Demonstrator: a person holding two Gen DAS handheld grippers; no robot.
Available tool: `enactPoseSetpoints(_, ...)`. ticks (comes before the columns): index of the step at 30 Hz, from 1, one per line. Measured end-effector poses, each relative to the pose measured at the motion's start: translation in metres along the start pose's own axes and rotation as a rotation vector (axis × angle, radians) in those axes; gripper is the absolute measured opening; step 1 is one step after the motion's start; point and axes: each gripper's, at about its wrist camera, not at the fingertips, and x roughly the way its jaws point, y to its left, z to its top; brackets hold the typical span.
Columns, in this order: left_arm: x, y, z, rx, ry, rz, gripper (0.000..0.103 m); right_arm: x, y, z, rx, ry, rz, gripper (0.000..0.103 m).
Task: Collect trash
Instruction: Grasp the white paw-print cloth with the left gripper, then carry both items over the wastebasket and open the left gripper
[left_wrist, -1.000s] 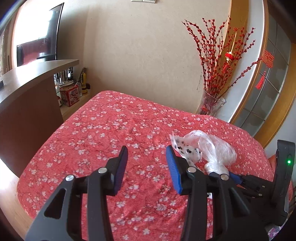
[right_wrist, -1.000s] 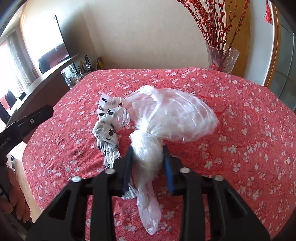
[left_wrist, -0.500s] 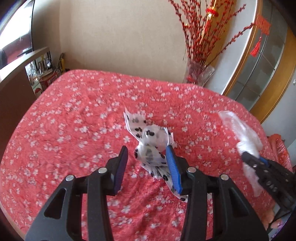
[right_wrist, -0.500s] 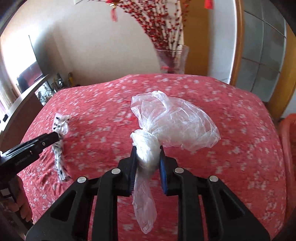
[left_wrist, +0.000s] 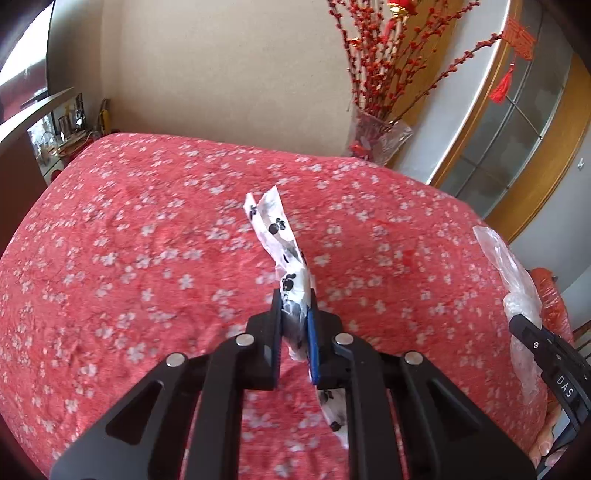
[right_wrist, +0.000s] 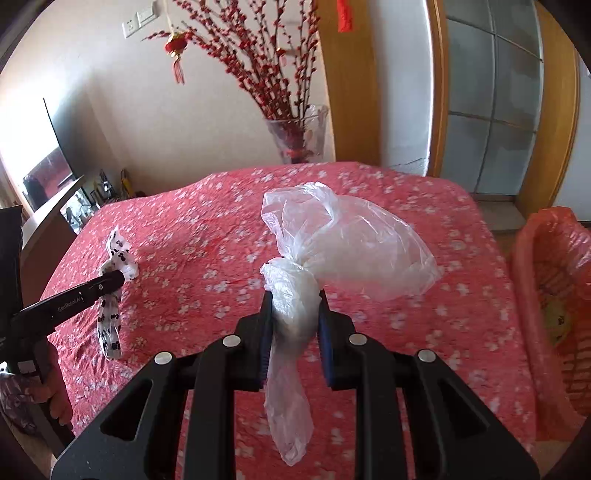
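A white wrapper with black spots (left_wrist: 277, 229) stands up from the red flowered tablecloth (left_wrist: 147, 258). My left gripper (left_wrist: 293, 299) is closing its jaws on the wrapper's twisted middle, and the pads press on it. From the right wrist view, the same left gripper (right_wrist: 118, 275) and wrapper (right_wrist: 110, 328) are at the table's left. My right gripper (right_wrist: 293, 299) is shut on the knotted neck of a clear plastic bag (right_wrist: 351, 243) and holds it above the cloth. That bag (left_wrist: 509, 266) shows at the right edge of the left wrist view.
An orange-red basket lined with a bag (right_wrist: 546, 258) stands off the table's right side. A glass vase of red branches (right_wrist: 299, 140) rises behind the far edge. A dark cabinet with small items (right_wrist: 55, 218) is on the left. A hand (right_wrist: 55, 398) grips the left tool.
My left gripper moved in over the spotted wrapper and closed on it. My right gripper carried the clear bag up and to the right, bringing the basket into view.
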Motion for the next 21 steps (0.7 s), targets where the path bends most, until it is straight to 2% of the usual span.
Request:
enactPoseSetpoints(10,-0.014,-0.067,0.013,0.094,-0.046,-0.112,0.013,-0.045,-0.054,0.001,0.074,-0.086,-0.073,0.022)
enactPoseSetpoints(21,-0.033,-0.142,0.012,0.179,-0.076,-0.26,0.013,-0.082,-0.098,-0.01,0.134,-0.145,-0.162,0.022)
